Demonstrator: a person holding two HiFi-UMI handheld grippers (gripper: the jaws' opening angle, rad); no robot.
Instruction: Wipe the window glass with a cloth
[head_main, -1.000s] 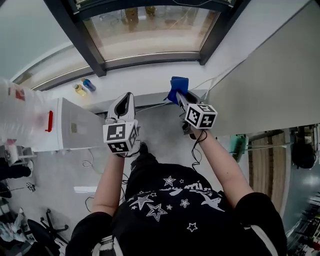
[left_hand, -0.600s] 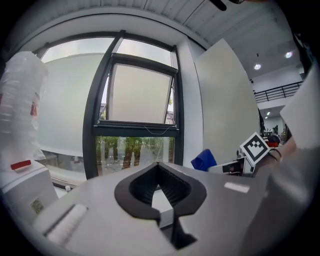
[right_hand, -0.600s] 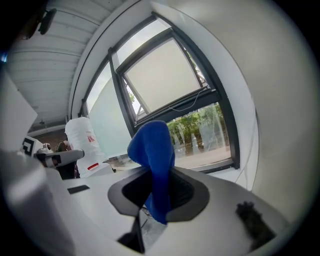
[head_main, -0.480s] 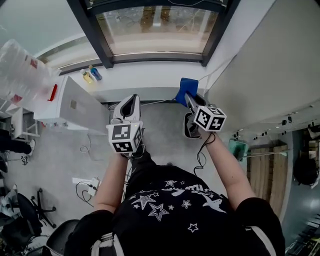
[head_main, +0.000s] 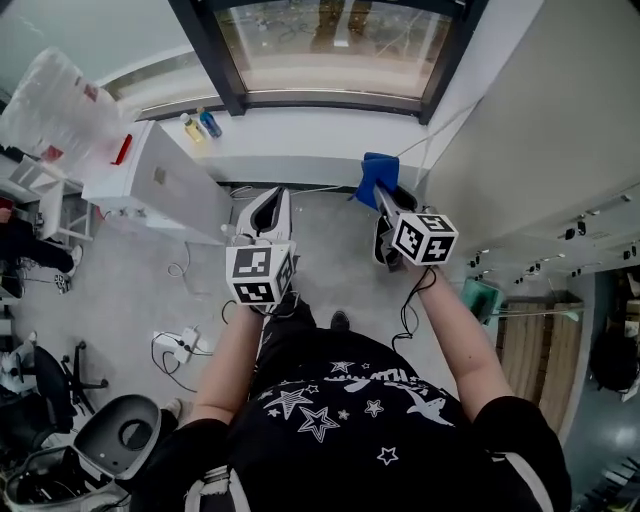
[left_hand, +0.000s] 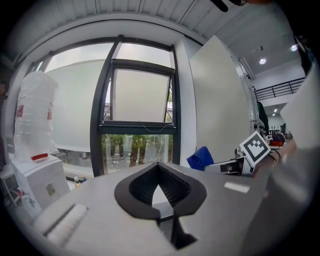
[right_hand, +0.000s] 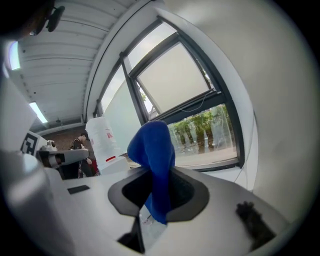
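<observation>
The window glass (head_main: 330, 40) lies ahead in a dark frame, above a white sill (head_main: 300, 140). A blue cloth (head_main: 378, 172) sticks up from my right gripper (head_main: 385, 198), which is shut on it, short of the sill. In the right gripper view the cloth (right_hand: 154, 150) stands between the jaws of that gripper (right_hand: 157, 195), with the glass (right_hand: 205, 132) beyond. My left gripper (head_main: 271, 198) is held level beside it, shut and empty. The left gripper view shows its tips (left_hand: 159, 167) together, the lower pane (left_hand: 135, 150) ahead and the cloth (left_hand: 201, 158) to the right.
A white water dispenser (head_main: 150, 180) with a large bottle (head_main: 60, 100) stands at the left by the sill. Two small bottles (head_main: 203, 125) sit on the sill. A white wall panel (head_main: 540, 130) closes the right side. A chair (head_main: 120, 435) and a power strip (head_main: 180, 345) are on the floor.
The head view has swung, so the window sits higher in the picture and more floor shows at the left. Both grippers keep their pose; the cloth stays in the right one.
</observation>
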